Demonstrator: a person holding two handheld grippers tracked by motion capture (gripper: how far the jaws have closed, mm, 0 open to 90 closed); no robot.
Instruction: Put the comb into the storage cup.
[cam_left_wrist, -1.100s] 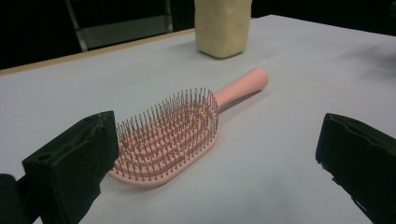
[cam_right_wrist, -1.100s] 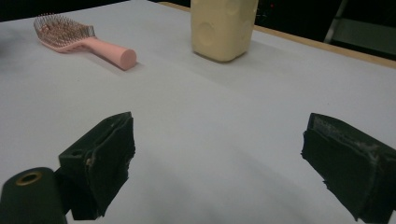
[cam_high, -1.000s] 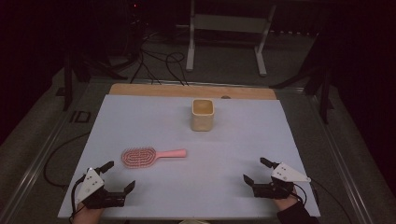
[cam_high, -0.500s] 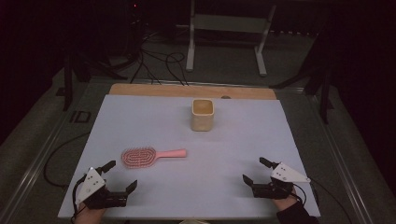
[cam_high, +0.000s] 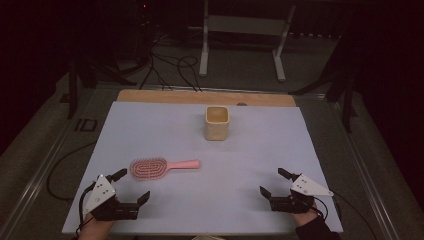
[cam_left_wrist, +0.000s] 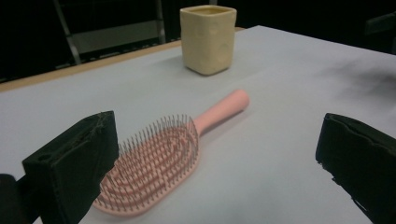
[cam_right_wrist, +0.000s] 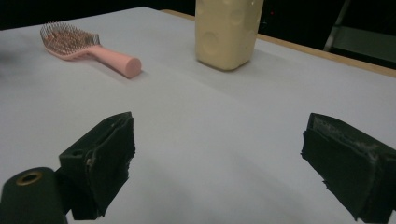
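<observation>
Two grippers sit low at the near edge of the pale table (cam_high: 150, 125), and both are wide open with nothing between their jaws. Taking the pink hairbrush (cam_high: 162, 167) as our landmark: it lies flat on the table, bristles up, oval head toward the person's left and handle pointing right. The left gripper (cam_high: 134, 186) rests just on the near side of the brush head, close to it but not touching, jaws spread and empty. From the left gripper view the brush (cam_left_wrist: 163, 158) lies right ahead, its head partly behind one black jaw, the handle angling away toward the cup. The right gripper (cam_high: 273, 182) is well apart from the brush, off beyond the handle end and nearer the person, jaws likewise gaping and holding nothing. In the right gripper view the brush (cam_right_wrist: 88, 49) shows far off, with bare table between. Beyond the brush handle, toward the far side of the table, stands a cream square-sided cup (cam_high: 217, 123), upright and well clear of the brush.
</observation>
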